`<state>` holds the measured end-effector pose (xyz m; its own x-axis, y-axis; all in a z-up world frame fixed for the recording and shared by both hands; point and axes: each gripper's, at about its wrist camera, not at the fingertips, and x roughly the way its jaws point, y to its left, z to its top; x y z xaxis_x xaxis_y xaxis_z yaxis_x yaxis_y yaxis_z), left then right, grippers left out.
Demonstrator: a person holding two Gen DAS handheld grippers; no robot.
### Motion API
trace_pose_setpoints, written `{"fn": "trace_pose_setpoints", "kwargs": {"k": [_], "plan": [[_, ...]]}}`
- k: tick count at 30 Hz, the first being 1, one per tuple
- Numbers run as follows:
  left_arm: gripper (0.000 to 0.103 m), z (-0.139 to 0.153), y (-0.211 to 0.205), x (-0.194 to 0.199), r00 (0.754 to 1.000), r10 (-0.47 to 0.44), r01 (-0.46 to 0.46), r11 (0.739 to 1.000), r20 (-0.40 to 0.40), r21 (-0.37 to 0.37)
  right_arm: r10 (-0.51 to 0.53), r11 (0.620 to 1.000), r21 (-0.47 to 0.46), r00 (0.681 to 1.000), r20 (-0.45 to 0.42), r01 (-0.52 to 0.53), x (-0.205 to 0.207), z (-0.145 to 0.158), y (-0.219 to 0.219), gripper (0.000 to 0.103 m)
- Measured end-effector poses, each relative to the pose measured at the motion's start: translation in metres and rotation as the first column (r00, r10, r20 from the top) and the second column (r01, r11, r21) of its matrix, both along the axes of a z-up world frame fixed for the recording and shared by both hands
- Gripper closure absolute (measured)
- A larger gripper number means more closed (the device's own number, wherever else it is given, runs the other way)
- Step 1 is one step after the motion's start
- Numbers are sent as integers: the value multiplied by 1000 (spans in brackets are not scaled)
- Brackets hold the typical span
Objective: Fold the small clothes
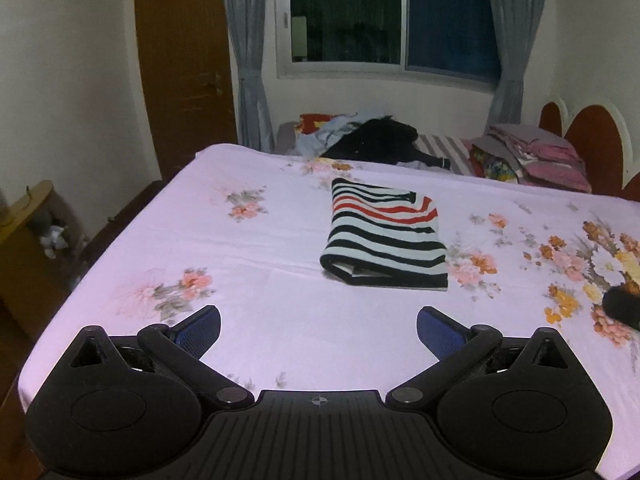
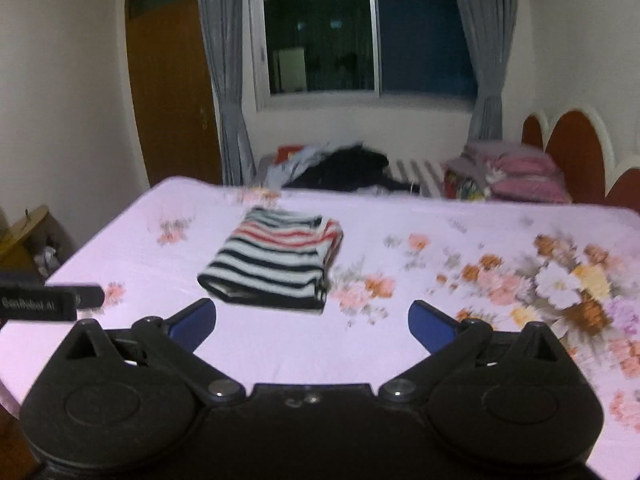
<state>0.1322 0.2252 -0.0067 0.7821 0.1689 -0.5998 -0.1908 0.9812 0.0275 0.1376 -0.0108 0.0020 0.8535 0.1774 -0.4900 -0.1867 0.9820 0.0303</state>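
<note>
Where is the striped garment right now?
The folded striped garment lies on the floral bedsheet, ahead of both open grippers and touching neither; the clothes pile sits beyond it by the window.

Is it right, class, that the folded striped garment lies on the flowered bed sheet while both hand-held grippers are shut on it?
Not quite. The folded striped garment does lie on the flowered bed sheet, but the left hand-held gripper and right hand-held gripper are open and clear of it, as each wrist view shows.

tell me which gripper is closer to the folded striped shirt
Right, narrowly. The right gripper hangs open just short of the striped shirt's near edge; the left gripper, also open, sits farther back, with bare sheet between. Neither touches it.
</note>
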Motion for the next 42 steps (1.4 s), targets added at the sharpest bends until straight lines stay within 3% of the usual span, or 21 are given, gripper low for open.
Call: {"fn": "trace_pose_setpoints", "kwargs": {"k": [5,11,42], "plan": [[0,11,3,-33,1000,18,-17,999,21,-36,6,1000,-17,999,52,-5,-24,16,3,0],[0,18,1,-52,998,30,-29,1000,53,-6,12,1000,-20,998,68,-11,-34,17,7,0],[0,27,-4,-57,997,27,-28,1000,68,7,6,999,-42,998,62,-3,-50,13,8,0]]}}
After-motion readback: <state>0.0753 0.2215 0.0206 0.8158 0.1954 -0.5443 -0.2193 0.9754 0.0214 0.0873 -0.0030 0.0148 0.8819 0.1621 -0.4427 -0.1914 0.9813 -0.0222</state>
